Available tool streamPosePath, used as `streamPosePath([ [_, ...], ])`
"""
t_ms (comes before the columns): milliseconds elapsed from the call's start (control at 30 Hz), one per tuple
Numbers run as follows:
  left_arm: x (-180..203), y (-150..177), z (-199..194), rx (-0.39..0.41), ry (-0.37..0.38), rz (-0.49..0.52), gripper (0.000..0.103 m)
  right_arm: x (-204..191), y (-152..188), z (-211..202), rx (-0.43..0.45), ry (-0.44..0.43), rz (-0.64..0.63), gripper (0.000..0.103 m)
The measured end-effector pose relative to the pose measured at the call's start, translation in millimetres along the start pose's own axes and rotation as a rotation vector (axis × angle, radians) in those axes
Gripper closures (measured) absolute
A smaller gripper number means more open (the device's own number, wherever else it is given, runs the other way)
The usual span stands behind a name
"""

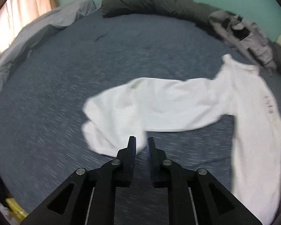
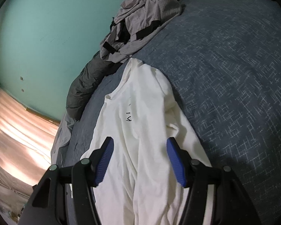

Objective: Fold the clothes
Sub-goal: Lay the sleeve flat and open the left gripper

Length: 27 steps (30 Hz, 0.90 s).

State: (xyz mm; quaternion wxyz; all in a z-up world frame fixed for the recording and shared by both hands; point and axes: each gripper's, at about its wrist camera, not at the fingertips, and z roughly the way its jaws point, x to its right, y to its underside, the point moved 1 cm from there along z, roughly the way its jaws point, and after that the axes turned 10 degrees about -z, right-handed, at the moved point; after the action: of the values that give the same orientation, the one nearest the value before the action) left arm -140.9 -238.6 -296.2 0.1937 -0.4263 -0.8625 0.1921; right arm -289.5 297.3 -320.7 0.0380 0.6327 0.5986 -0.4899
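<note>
A white long-sleeved shirt (image 1: 256, 131) lies on the dark blue bedspread (image 1: 84, 65), with one sleeve (image 1: 159, 108) stretched out sideways to the left. My left gripper (image 1: 141, 142) hovers at the cuff end of that sleeve. Its jaws stand a narrow gap apart, with only a sliver of white cloth showing behind them, and this view is motion-blurred. In the right wrist view the shirt (image 2: 140, 112) runs lengthwise away from me, a small black print on its chest. My right gripper (image 2: 140, 142) is wide open just above the shirt's body, its blue pads (image 2: 105, 161) clamping nothing.
A heap of grey clothes (image 2: 140, 18) (image 1: 243, 35) sits beyond the shirt's collar at the bed's far edge. A dark grey rolled quilt (image 1: 149, 1) (image 2: 84, 86) lines the teal wall. A pale grey sheet (image 1: 37, 33) and a curtain (image 1: 18, 18) are at the left.
</note>
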Motion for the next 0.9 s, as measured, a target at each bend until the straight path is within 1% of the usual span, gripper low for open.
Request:
streamPosePath([
  [100,25.7,15.0,7.7,-0.031,0.095,-0.021,0.087,3.2,0.9,2.1,-0.012,0.017,0.008,0.043],
  [167,51.0,22.1,17.4,-0.049,0.144,0.000,0.087,3.6,2.5,2.1,-0.020,0.026,0.008,0.043],
  [233,75.2,31.0,20.6,-0.059,0.185,0.038,0.087,3.9,4.0,2.1,-0.027,0.034,0.008,0.043],
  [333,97.9,44.9,18.4,-0.045,0.218,0.079,0.086,4.4,6.4,2.2,-0.039,0.047,0.007,0.043],
  [400,102.9,51.2,20.8,-0.043,0.241,0.069,0.086,4.7,8.0,2.2,-0.047,0.056,0.007,0.043],
  [533,105.4,58.5,28.0,-0.042,0.248,0.081,0.082,-2.7,20.0,3.9,-0.098,0.068,0.006,0.043],
  [600,104.7,59.3,34.4,-0.039,0.248,0.082,0.077,-11.0,29.0,1.4,-0.131,0.087,-0.020,0.043],
  [733,98.6,61.4,34.6,-0.044,0.250,0.061,0.073,-27.1,43.6,-8.9,-0.193,0.126,-0.081,0.043],
  [800,94.8,60.5,29.5,-0.030,0.251,0.063,0.063,-34.7,49.8,-17.8,-0.226,0.151,-0.115,0.043],
  [867,89.5,58.9,24.5,-0.018,0.260,0.050,0.057,-42.3,56.5,-27.7,-0.265,0.184,-0.150,0.043],
  [900,87.1,58.5,22.8,-0.017,0.265,0.043,0.056,-45.4,59.1,-29.9,-0.280,0.194,-0.165,0.043],
])
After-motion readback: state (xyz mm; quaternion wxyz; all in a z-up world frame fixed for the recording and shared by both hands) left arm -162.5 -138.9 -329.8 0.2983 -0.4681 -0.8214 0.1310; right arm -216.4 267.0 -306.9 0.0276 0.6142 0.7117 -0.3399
